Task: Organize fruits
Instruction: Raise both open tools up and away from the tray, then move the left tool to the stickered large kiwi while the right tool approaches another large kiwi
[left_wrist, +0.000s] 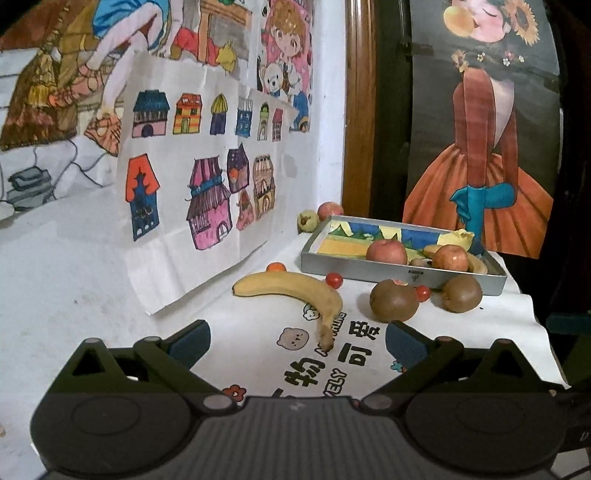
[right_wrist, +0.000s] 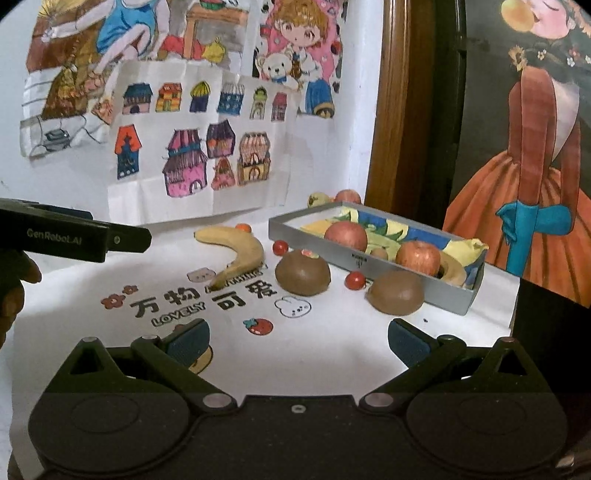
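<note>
Left claw: my left gripper hangs low over the white printed cloth, its blue-padded fingers spread wide with nothing between them.
Right claw: my right gripper is likewise gaping and empty above the same cloth; at its 9 o'clock the black body of the left gripper pokes in, with part of a hand under it.
Banana: the curved yellow banana lies on the cloth at 12 o'clock from my left fingers, stem end nearest me, resting on the black printed letters.
Kiwis: two brown fuzzy kiwis sit in front of the tray; the larger kiwi at 1 o'clock has a small sticker on top, the smaller kiwi is at its 3 o'clock, against the tray wall.
Small red fruits: one small red round fruit lies just beside the banana's bend, another red fruit sits between the kiwis, and a small orange fruit peeks from behind the banana.
Tray: the shallow grey metal tray, lined with a yellow and blue picture, holds two reddish apples, one apple and a second apple, plus pale fruit pieces I cannot identify.
Behind tray: a greenish fruit and a red apple sit at the tray's 11 o'clock by the wall.
Backdrop: coloured drawings of houses on white paper lean on the wall.
</note>
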